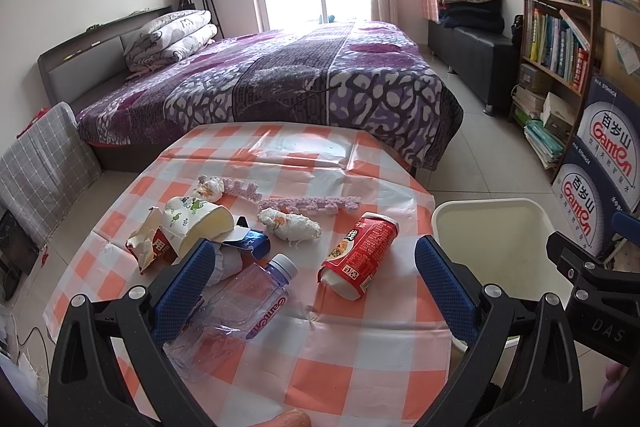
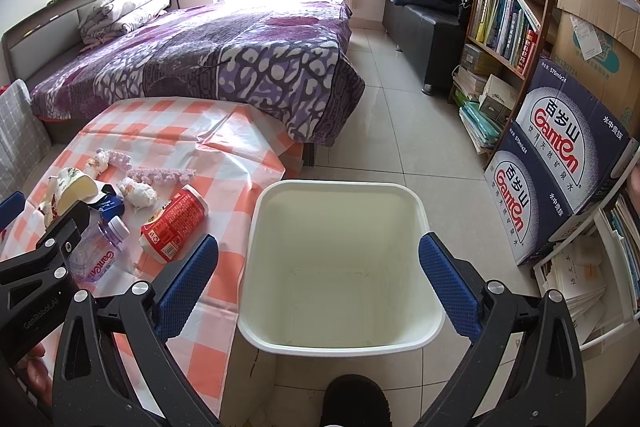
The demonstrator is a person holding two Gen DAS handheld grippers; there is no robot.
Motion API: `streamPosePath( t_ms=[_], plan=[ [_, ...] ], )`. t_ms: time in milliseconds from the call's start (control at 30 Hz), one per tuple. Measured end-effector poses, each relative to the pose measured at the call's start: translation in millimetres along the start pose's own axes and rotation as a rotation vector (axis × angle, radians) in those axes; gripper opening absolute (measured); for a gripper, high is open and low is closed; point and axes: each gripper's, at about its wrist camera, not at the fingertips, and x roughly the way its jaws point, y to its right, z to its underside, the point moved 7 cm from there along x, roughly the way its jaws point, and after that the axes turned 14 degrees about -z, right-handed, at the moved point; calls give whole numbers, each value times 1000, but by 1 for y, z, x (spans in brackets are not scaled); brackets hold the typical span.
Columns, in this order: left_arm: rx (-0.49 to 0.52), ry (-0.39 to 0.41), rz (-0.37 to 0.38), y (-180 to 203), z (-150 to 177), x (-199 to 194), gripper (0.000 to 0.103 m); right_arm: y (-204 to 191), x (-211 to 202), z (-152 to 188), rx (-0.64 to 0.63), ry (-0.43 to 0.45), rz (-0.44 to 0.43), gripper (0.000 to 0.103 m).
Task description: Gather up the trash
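On the orange-checked table (image 1: pixel 340 359) lie a crushed clear Ganten bottle (image 1: pixel 240 311), a red drink carton (image 1: pixel 360 253), a paper cup (image 1: pixel 200 223), a crumpled red-and-beige wrapper (image 1: pixel 148 245), a blue wrapper (image 1: pixel 250 241), two crumpled tissues (image 1: pixel 288 225) and purple foam strips (image 1: pixel 308 203). My left gripper (image 1: pixel 316 271) is open and empty above the bottle and carton. A white bin (image 2: pixel 336 263), empty, stands on the floor right of the table. My right gripper (image 2: pixel 320 267) is open and empty over the bin. The carton (image 2: pixel 174 223) and bottle (image 2: pixel 98 251) also show in the right wrist view.
A bed with a purple cover (image 1: pixel 280 79) stands behind the table. A bookshelf (image 2: pixel 508 11) and stacked Ganten boxes (image 2: pixel 560 163) line the right wall. A dark bench with folded clothes (image 2: pixel 428 7) is at the back. The floor (image 2: pixel 400 131) is tiled.
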Motion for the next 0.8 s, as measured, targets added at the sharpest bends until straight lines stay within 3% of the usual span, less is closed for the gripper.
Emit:
streamPosePath(
  t_ms=[633, 800],
  plan=[
    [-3, -3, 0, -2, 2, 2, 97, 2, -1, -1, 2, 0, -1, 96],
    [-18, -16, -3, -10, 5, 7, 97, -17, 5, -2, 23, 2, -30, 96]
  ],
)
